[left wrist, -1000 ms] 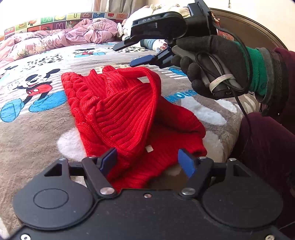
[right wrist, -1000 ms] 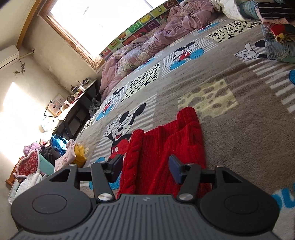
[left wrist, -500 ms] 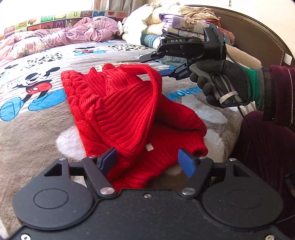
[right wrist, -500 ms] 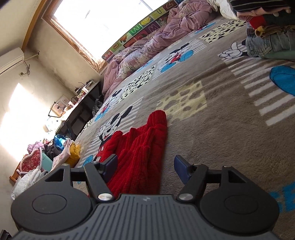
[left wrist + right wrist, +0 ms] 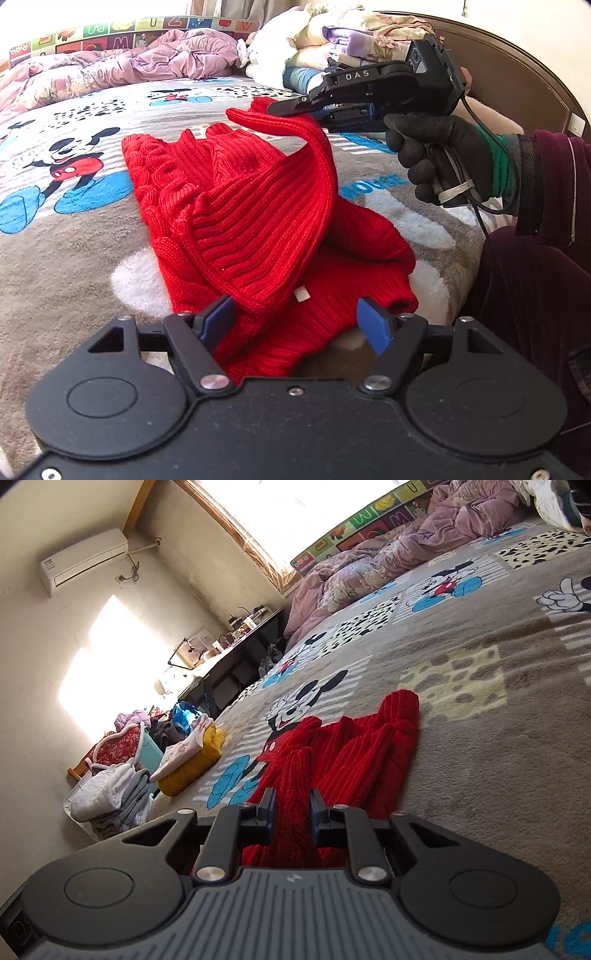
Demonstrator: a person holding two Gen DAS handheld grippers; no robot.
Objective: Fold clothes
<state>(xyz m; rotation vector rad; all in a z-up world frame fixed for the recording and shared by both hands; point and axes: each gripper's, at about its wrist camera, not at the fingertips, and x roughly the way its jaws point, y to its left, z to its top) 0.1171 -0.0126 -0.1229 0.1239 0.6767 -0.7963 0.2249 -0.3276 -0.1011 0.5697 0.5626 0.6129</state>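
On the left of the left wrist view the cartoon-print blanket (image 5: 66,229) covers the bed, with a crumpled pink duvet (image 5: 122,72) along its far edge. At centre lies the red sweater (image 5: 251,221), a thick ribbed and cable knit, bunched and partly doubled over itself near the bed's front edge. The left gripper (image 5: 295,321) hovers low over the near hem with its 2 blue fingers (image 5: 218,319) spread wide and holding nothing. Further right, the right gripper (image 5: 291,107), carried by a gloved hand (image 5: 443,158), has its fingers closed on a ribbed edge at the sweater's far side and lifts that flap clear of the bed; the right wrist view confirms it, with red knit pinched between the 2 narrowly parted pads (image 5: 267,810). The knit looks soft, bulky and fairly heavy for cloth, so it should drape and sag rather than hold a crease, and it is unlikely to slip from the pads; a ribbed hem or cuff, where the fabric is dense, seems the best place to grip, ideally at 2 corners so the panel stays flat. As for containers, a basket (image 5: 110,808) on the floor beside the bed holds a heap of pale and grey laundry, and stacked clothes (image 5: 332,40) rest against the headboard at right.
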